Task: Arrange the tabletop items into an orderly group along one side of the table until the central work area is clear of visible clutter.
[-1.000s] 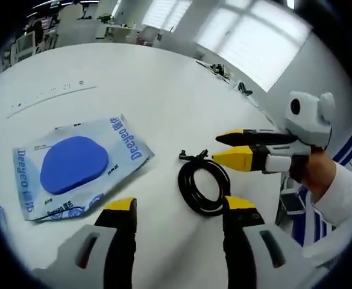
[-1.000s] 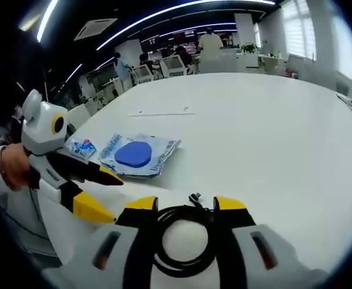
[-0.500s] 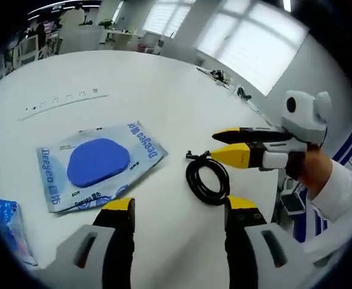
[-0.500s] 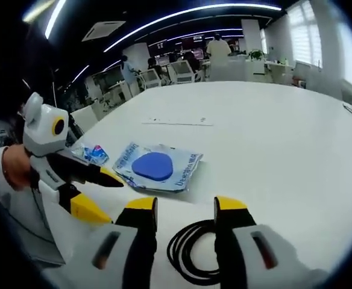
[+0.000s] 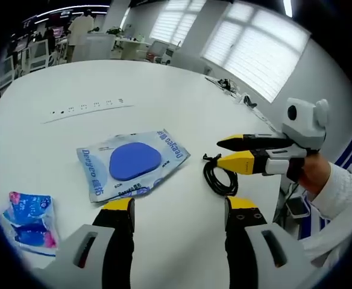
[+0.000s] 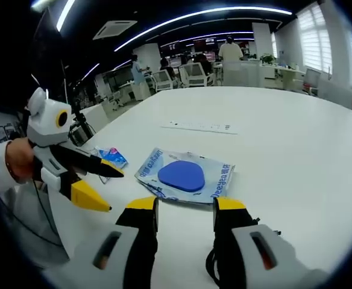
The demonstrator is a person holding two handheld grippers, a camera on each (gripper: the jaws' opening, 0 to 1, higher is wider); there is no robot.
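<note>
**Cable released; three items still loose on the table**

Both cameras have pulled back from the coiled black cable since the earlier pictures: a second ago the right gripper's jaws straddled the coil, and now it lies at the near edge of the right gripper view beside the right-hand jaw, apart from it as far as I can tell. More of the table's left side has come into the left gripper view too.

Largest to smallest:

- Round white table [image 5: 164, 90]: wide bare top, with a thin row of small dark marks on its far part.
- Flat pale-blue plastic packet with a dark blue oval pad inside [image 5: 132, 164], also [image 6: 185, 176]: lying flat near the middle of the table.
- Coiled black cable [image 5: 221, 177], also [image 6: 211, 265]: resting on the table to the right of the packet, close but not touching.
- Small crumpled blue-and-pink wrapper [image 5: 30, 218], also [image 6: 111, 158]: near the table's left edge, well apart from the packet.

Left gripper [image 5: 179, 203]: jaws spread, nothing between them, held above the near table.
Right gripper [image 6: 185, 203]: jaws parted, empty; in the left gripper view its yellow tips sit just above the cable.

Judgement: early to middle stage. Cable and packet are near each other; the wrapper is the outlier, and the packet still occupies central space. All three remain to be lined up along one side.
</note>
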